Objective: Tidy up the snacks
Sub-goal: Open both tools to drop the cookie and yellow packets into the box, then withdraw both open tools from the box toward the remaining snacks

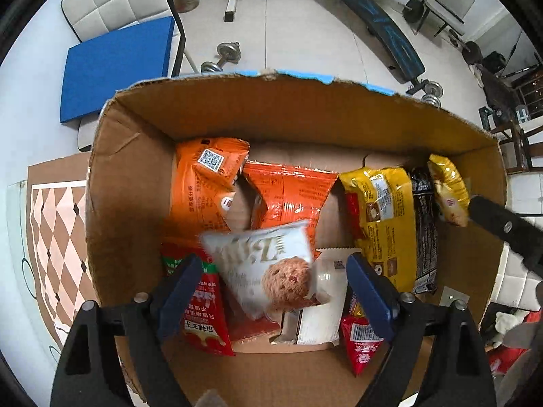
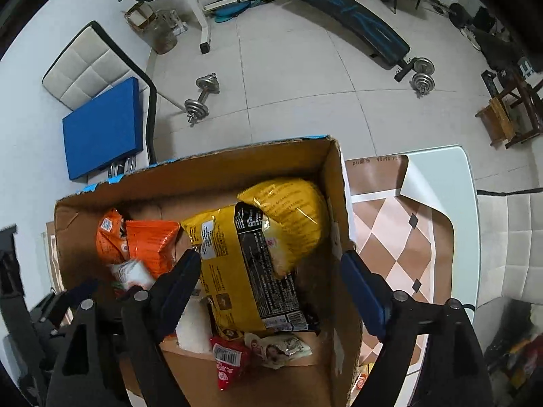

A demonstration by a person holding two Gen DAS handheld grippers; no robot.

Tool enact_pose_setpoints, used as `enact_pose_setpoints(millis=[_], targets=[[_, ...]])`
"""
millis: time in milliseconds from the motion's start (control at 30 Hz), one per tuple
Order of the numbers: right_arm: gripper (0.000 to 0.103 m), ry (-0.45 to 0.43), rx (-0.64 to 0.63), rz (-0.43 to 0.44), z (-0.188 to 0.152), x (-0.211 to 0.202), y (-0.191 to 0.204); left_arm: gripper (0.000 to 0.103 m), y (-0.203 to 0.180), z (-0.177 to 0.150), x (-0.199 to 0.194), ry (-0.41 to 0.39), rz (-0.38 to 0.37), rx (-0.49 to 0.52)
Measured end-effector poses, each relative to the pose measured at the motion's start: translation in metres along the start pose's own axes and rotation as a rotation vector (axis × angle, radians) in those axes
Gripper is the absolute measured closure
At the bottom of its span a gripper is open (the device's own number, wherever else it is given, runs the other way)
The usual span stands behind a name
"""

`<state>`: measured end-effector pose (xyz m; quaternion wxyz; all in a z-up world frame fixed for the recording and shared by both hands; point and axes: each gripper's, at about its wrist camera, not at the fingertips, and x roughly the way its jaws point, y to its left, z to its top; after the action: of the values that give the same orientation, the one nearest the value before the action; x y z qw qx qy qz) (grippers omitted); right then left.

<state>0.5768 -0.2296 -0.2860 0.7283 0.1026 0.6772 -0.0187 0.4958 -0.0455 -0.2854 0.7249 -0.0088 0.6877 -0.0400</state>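
The snacks lie in the cardboard box (image 1: pixel 142 129) on the table: orange bags (image 1: pixel 292 193) at the far left, yellow bags (image 1: pixel 383 210) at the right, red packets (image 1: pixel 207 308) near. The left gripper (image 1: pixel 271 268) hangs over the box with its jaws spread apart, and the white cookie bag (image 1: pixel 268 264) is between them. The bag looks blurred and I see no pad touching it, so it seems free. It may land askew on the orange bags and mix the groups. The right gripper (image 2: pixel 268 264) is also released, over the yellow bags (image 2: pixel 251 254). Its right finger (image 2: pixel 363 288) is just beside the box wall (image 2: pixel 339 203); a careless descent can catch this wall and push the box on the table.
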Motion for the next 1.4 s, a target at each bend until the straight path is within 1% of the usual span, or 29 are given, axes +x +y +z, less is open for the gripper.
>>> enact_pose_setpoints(millis=[100, 333, 667, 800, 1033, 1133, 1400], targets=[[0.012, 0.013, -0.011, -0.001, -0.005, 0.002, 0.002, 0.016, 0.003, -0.002, -0.007, -0.014, -0.007, -0.013], [0.012, 0.000, -0.042, -0.006, -0.029, -0.007, 0.006, 0.016, 0.006, -0.014, -0.026, -0.063, -0.009, -0.030], [0.012, -0.041, -0.088, -0.011, -0.082, -0.026, 0.007, 0.016, 0.012, -0.056, -0.061, -0.167, 0.005, -0.050], [0.012, -0.072, -0.094, -0.002, -0.104, -0.041, 0.007, 0.016, 0.012, -0.079, -0.080, -0.221, 0.019, -0.053], [0.012, -0.184, -0.123, -0.019, -0.152, -0.085, 0.009, 0.016, 0.009, -0.132, -0.114, -0.347, 0.061, -0.066], [0.012, -0.223, -0.128, -0.012, -0.173, -0.102, 0.007, 0.016, 0.010, -0.154, -0.127, -0.387, 0.057, -0.080], [0.011, -0.315, -0.128, -0.015, -0.234, -0.139, -0.002, 0.016, 0.009, -0.206, -0.154, -0.485, 0.084, -0.099]])
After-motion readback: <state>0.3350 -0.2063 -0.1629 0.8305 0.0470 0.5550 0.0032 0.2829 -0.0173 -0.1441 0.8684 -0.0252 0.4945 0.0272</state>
